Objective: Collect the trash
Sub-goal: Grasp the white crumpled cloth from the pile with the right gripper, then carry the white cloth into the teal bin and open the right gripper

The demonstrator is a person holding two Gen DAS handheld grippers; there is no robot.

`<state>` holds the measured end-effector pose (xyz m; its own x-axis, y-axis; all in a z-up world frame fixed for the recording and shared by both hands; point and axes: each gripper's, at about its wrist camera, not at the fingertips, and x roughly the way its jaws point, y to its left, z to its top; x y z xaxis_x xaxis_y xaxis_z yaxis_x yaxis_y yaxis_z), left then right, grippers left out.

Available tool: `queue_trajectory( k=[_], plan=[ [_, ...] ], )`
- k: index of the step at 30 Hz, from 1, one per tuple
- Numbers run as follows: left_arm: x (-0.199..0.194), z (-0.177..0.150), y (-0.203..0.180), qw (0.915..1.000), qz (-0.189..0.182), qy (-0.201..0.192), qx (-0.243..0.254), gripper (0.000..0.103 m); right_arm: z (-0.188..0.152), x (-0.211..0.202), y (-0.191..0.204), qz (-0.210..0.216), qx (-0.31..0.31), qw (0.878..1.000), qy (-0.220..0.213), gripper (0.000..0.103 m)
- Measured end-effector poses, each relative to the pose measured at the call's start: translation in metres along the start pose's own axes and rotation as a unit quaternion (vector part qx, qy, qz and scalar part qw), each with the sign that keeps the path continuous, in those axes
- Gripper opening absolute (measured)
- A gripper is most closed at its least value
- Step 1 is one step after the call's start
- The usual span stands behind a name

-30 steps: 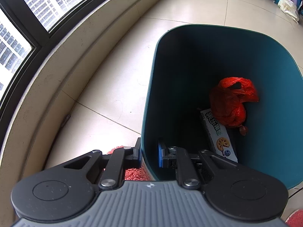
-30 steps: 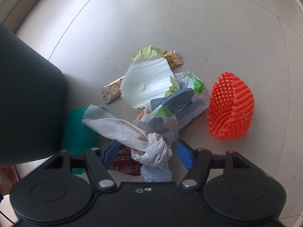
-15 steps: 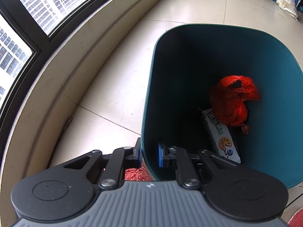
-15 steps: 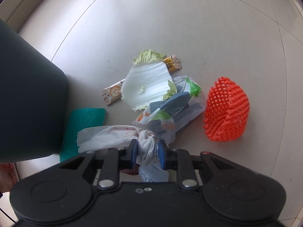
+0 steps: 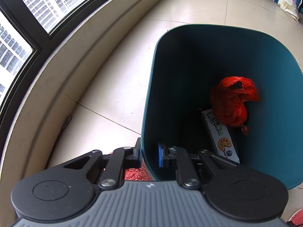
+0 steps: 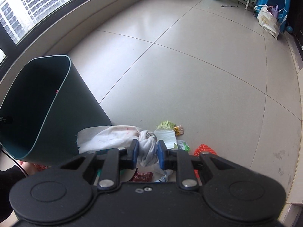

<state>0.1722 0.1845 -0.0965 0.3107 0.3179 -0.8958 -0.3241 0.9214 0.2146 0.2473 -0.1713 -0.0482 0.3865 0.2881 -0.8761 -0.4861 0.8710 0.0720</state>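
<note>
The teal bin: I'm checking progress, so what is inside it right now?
Inside the teal bin lie a knotted red plastic bag and, partly under it, a printed snack box. The bin's near wall and the left gripper hide the rest of the bottom.

Floor [image 6: 189, 75]: glossy smooth tile. Bin [image 5: 208, 66]: matt teal plastic. Red bag [image 5: 231, 102]: crinkled plastic film. Rag [image 6: 117, 136]: soft white cloth.

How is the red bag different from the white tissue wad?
The red bag is shiny red plastic; the tissue wad is soft white paper with faint pink stains. The red bag already lies inside the bin, on a box; the tissue wad is outside it, pinched in the right gripper. Both are crumpled trash.
</note>
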Motion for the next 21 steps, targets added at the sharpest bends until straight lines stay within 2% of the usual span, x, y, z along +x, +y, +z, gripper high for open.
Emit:
queue_trajectory(
  k=[5, 9, 16, 21],
  plan=[
    [0.000, 0.000, 0.001, 1.0000, -0.002, 0.000, -0.001, 0.015, 0.023, -0.041, 0.019, 0.013, -0.004, 0.998, -0.057, 0.020],
    [0.000, 0.000, 0.001, 1.0000, -0.003, 0.001, -0.001, 0.015, 0.033, -0.047, 0.053, 0.021, -0.046, 0.995, -0.089, 0.020],
    [-0.001, 0.000, 0.002, 1.0000, -0.006, 0.000, -0.001, 0.015, 0.043, -0.001, 0.123, 0.034, -0.125, 0.988, -0.078, 0.020],
    [0.000, 0.000, 0.004, 1.0000, -0.009, -0.001, -0.001, 0.015, 0.034, 0.023, 0.175, 0.048, -0.162, 0.984, -0.053, 0.020]
  ],
)
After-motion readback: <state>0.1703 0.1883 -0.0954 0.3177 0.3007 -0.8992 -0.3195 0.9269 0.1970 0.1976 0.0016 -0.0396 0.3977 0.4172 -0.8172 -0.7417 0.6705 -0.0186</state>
